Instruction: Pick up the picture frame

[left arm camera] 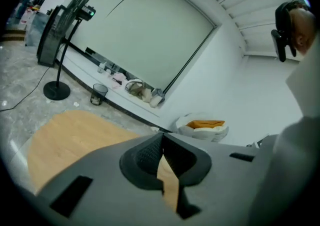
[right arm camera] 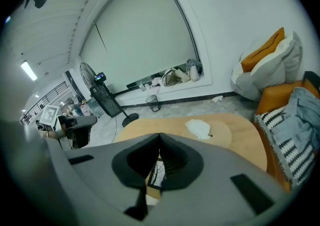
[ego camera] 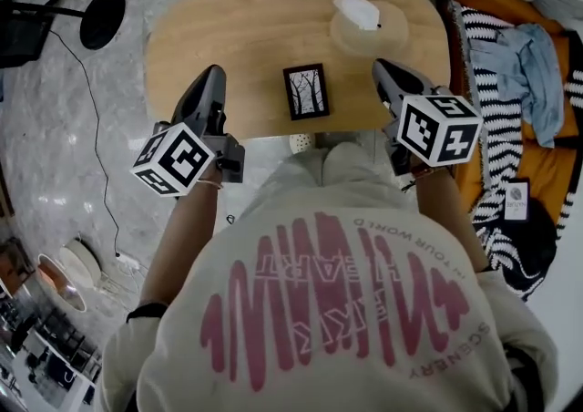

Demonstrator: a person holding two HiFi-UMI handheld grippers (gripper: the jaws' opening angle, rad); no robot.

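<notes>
Progress was nil: the picture frame [ego camera: 306, 91] lay flat and untouched near the middle of the surface's [ego camera: 246, 36] near edge. The left gripper [ego camera: 215, 73] and right gripper [ego camera: 380, 66] flanked it, jaws pressed together, empty. Opening, grasping and lifting remained.

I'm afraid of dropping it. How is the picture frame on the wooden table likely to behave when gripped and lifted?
The picture frame looks rigid, with a dark border, so it should not flop. It seems to lie flat on the table, so its thin edges may be hard to catch. Its front may be glazed, hence fragile.
</notes>
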